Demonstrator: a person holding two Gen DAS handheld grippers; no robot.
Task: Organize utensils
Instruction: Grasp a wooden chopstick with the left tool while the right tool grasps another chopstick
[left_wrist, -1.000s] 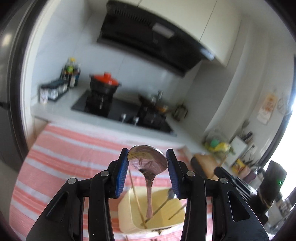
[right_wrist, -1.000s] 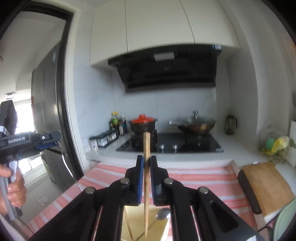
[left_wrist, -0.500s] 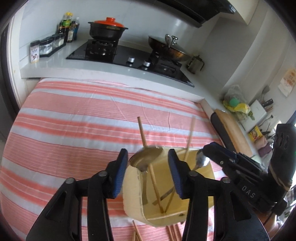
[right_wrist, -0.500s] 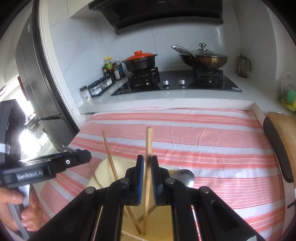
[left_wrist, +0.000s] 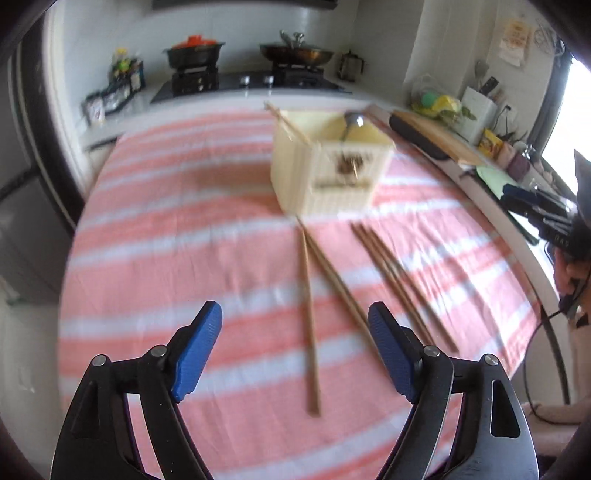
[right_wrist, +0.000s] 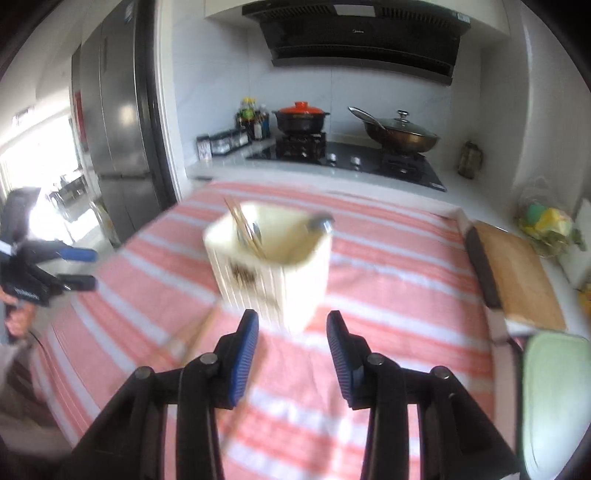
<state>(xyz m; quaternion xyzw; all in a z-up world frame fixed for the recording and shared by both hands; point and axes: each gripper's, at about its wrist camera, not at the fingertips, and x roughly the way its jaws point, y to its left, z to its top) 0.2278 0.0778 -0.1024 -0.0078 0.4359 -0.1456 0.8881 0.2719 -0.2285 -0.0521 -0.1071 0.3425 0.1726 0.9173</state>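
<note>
Left tongs (left_wrist: 295, 347) hang apart and empty over the striped desk (left_wrist: 166, 221), where loose chopsticks (left_wrist: 310, 317) lie unsorted — work left to do; further right, the cream holder (left_wrist: 328, 166) already carries a spoon (left_wrist: 352, 122) and chopsticks, while the right tongs (right_wrist: 291, 354) hover apart — empty — just before it.
</note>
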